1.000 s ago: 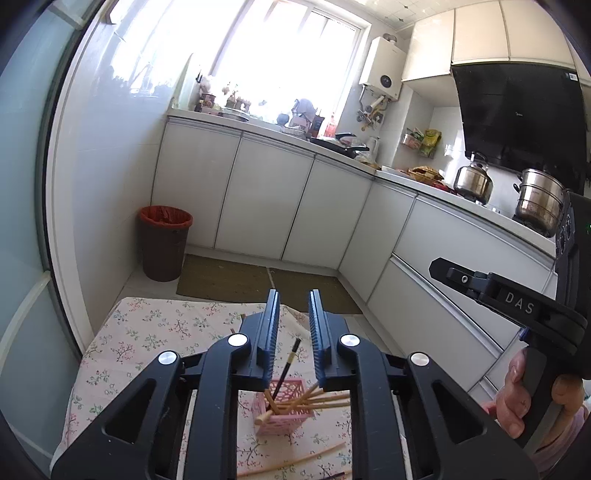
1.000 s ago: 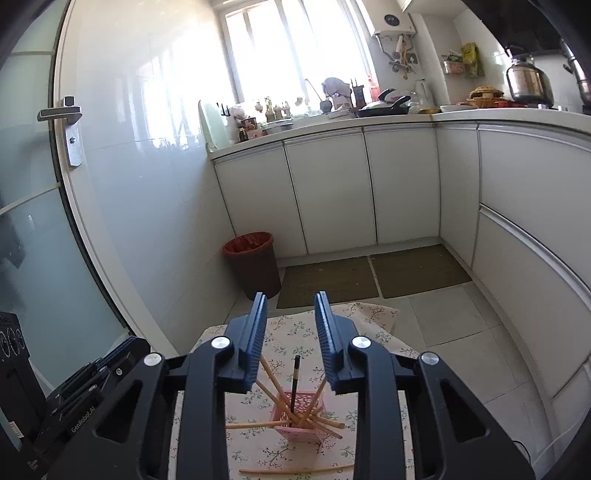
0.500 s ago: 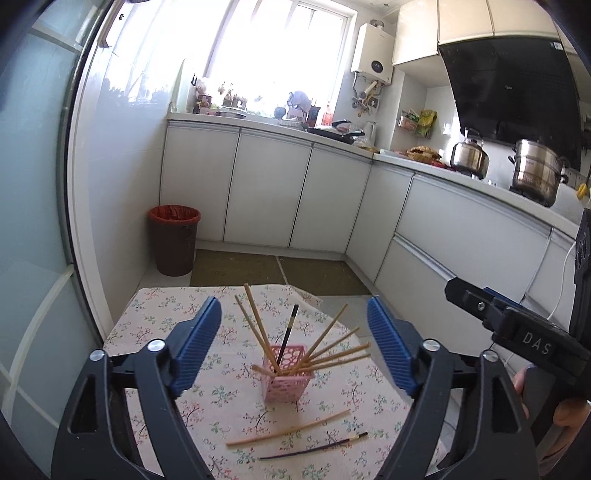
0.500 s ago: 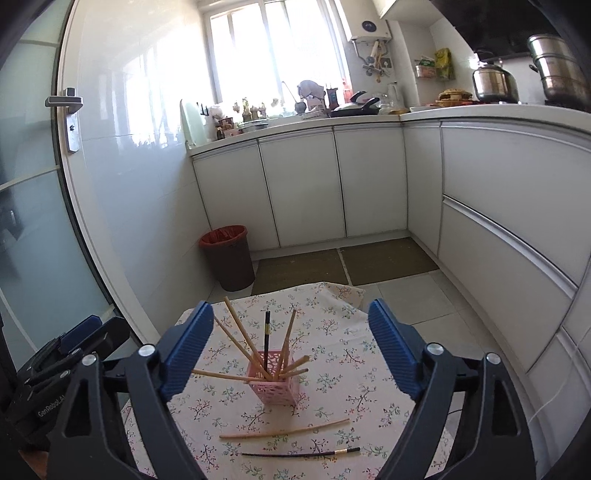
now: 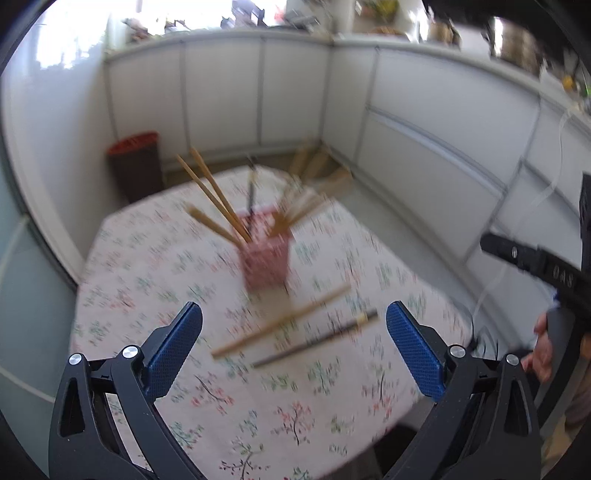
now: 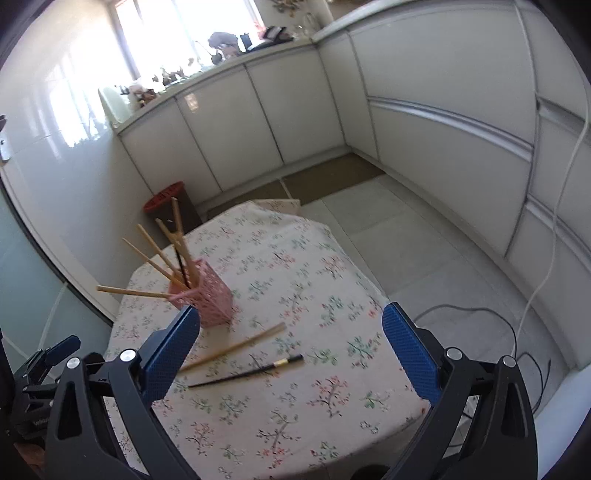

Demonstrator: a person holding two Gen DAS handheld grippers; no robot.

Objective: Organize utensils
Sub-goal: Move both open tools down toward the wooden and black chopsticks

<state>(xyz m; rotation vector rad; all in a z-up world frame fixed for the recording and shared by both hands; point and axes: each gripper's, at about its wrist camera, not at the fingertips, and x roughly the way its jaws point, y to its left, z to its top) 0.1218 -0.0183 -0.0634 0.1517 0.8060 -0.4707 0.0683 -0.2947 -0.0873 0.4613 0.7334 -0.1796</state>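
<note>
Both the left gripper [image 5: 294,345] and right gripper [image 6: 291,347] stood wide and empty, having just opened, so the loose wooden chopstick [image 6: 233,347] and black chopstick [image 6: 246,372] wanted a centred, low pinch.

**A home kitchen, seen from my claws**

I am standing in a home kitchen. White base cabinets [image 6: 266,110] are running along two walls and meeting in a corner, with a countertop [image 6: 221,62] carrying small clutter under a bright window [image 6: 177,29]. Steel pots [image 5: 517,44] are sitting at the blurred top right edge of my left view. A red-lined waste bin [image 6: 166,206] is standing on the tiled floor [image 6: 424,240] by the glossy wall, and brown mats [image 6: 332,177] are lying along the cabinet feet. A flowered tablecloth [image 6: 295,406] is covering the small table before me.
</note>
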